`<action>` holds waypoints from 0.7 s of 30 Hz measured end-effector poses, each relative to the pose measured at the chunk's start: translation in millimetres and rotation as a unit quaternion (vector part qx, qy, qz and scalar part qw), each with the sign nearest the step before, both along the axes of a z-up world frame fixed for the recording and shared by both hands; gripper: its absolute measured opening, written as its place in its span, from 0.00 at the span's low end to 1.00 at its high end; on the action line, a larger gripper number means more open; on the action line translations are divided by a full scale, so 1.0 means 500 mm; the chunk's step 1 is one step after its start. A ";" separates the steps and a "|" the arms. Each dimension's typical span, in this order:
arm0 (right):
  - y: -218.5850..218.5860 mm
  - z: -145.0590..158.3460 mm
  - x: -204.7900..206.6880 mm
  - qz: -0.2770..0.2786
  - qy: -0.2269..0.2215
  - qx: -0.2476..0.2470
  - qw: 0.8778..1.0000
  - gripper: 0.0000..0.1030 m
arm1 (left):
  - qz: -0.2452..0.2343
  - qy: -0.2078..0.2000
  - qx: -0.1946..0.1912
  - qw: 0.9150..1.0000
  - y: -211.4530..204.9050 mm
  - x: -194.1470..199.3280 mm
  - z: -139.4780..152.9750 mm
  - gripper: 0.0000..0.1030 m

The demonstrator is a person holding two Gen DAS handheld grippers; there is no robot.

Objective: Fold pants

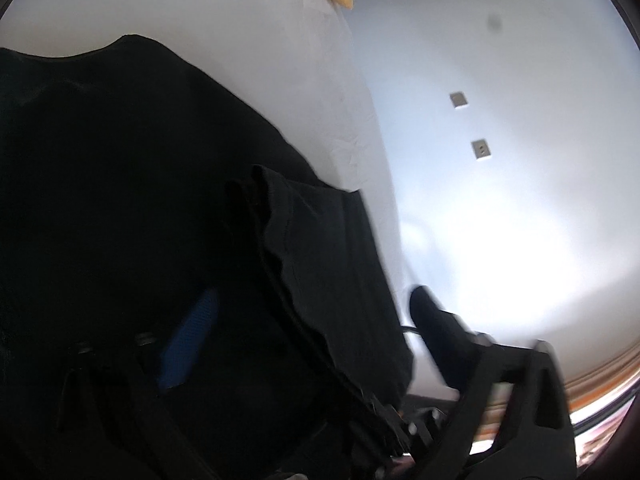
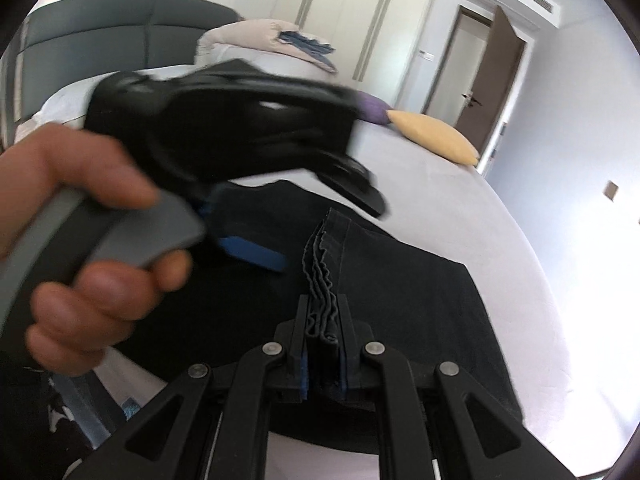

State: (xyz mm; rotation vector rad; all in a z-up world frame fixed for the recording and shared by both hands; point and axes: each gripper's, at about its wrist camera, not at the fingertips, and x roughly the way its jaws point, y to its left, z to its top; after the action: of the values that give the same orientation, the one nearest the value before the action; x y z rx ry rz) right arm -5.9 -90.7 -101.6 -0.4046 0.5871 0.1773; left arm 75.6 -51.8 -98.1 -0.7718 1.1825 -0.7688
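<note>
- Black, soft cloth: your right gripper (image 2: 323,334) has its jaws pressed together on a bunched edge of the pants (image 2: 404,280), several wavy layers stacked between the blue pads.
- The pants lie on the pale bed sheet (image 2: 460,200), spreading from your right jaws toward the far side; the panel to the right lies fairly flat, with a straight right edge.
- Your left gripper (image 2: 304,216) is just left of that pinch, blurred. Its jaws stand apart, one blue pad (image 2: 252,254) over the cloth and one dark finger (image 2: 352,190) further off. Nothing is pinched between them as far as you can see.
- In the left wrist view a blue pad (image 1: 188,340) sits against dark cloth and the other finger (image 1: 436,328) stands clear to the right, over the floor; a ruffled edge of the pants crosses between them, seemingly not gripped.
- Your hand (image 2: 80,248) is around the grey handle (image 2: 140,236) at the near left.
- Handling, as a judgement: the fabric looks limp and light, and it will sag and slide layer on layer. Take it at a hem or seam, gathering all layers, with both grips on the same edge and well apart so it hangs straight.
- Risk: a single grip lets the far layers droop and skew the fold.
- Far off: a yellow pillow (image 2: 434,138) at the bed's right edge and a heaped duvet (image 2: 248,40) by the dark headboard (image 2: 100,36).
</note>
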 end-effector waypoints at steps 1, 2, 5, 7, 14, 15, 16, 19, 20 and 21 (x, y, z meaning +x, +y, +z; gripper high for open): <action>0.010 0.000 -0.004 0.008 0.001 -0.004 1.000 0.11 | -0.003 0.005 0.003 1.000 0.002 0.002 -0.005 0.39; 0.019 -0.002 -0.008 0.015 0.003 -0.007 1.000 0.11 | -0.004 0.011 0.006 1.000 0.008 0.004 -0.010 0.24; 0.044 -0.004 -0.014 0.035 0.007 -0.018 0.999 0.12 | -0.002 0.003 0.029 1.000 0.030 0.008 -0.013 0.11; 0.067 -0.004 -0.017 0.051 0.008 -0.029 0.998 0.12 | -0.005 -0.008 0.038 0.999 0.044 0.009 -0.002 0.09; 0.116 0.006 -0.010 0.094 0.024 -0.025 0.995 0.12 | -0.022 -0.054 0.093 0.994 0.108 0.030 0.049 0.08; 0.123 0.005 -0.007 0.099 0.025 -0.028 0.994 0.12 | -0.020 -0.052 0.096 0.994 0.118 0.034 0.048 0.08; 0.130 0.002 -0.004 0.104 0.027 -0.031 0.994 0.12 | -0.017 -0.051 0.098 0.994 0.126 0.036 0.045 0.08; 0.152 -0.012 -0.005 0.115 0.039 -0.029 0.992 0.12 | -0.012 -0.045 0.103 0.994 0.154 0.041 0.038 0.08; 0.155 -0.015 -0.005 0.117 0.042 -0.030 0.992 0.12 | -0.010 -0.043 0.107 0.993 0.161 0.043 0.033 0.08; 0.161 -0.021 -0.005 0.119 0.047 -0.032 0.991 0.12 | -0.009 -0.041 0.109 0.993 0.168 0.046 0.028 0.08</action>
State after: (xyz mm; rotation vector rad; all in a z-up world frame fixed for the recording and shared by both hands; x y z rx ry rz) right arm -8.5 -10.4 -112.0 -0.5301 0.6378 0.4088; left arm 98.5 32.2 -84.3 -0.5451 1.1784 -0.6673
